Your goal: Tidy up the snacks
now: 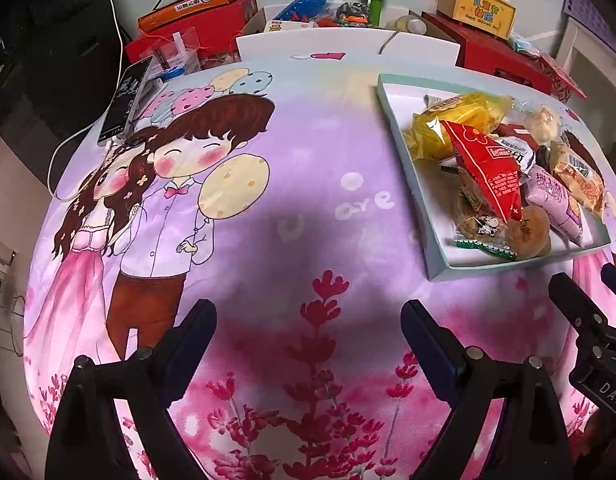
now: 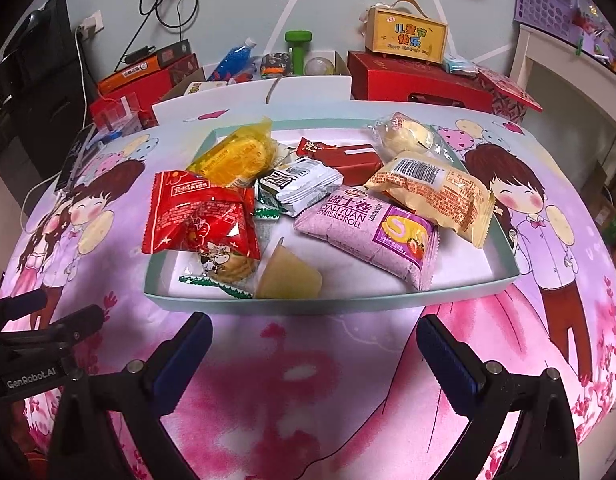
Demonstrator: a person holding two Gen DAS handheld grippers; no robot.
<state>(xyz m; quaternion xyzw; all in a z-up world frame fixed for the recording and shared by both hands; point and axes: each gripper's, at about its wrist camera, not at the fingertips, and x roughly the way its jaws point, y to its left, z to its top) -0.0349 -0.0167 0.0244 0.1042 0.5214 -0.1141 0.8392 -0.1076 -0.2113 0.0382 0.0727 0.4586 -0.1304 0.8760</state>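
Both claws hang over the table, which is covered with a pink and purple cloth printed with a cartoon couple (image 1: 180,184). The left gripper (image 1: 308,332) has its black fingers with blue pads spread wide, and between them is only bare cloth. The right gripper (image 2: 314,344) is also spread wide and pinches nothing; it points at the near wall of a shallow pale green cardboard tray (image 2: 348,304).

The snacks are all inside this tray. At its left side a shiny red plastic packet (image 2: 200,216) leans over the wall. Behind the red packet lies a clear yellow bag with a round cake (image 2: 236,156). In the middle there is a silver and white foil pack (image 2: 300,184) and, behind it, a dark red wrapped bar (image 2: 348,160). A purple Swiss roll packet (image 2: 372,240) lies toward the right, touching a beige bag with a barcode (image 2: 436,192). Near the front wall I see a small yellowish jelly cup (image 2: 288,276) just beside a biscuit in clear wrapping with green edges (image 2: 224,272).

From the left view the tray sits to the right of the left gripper.
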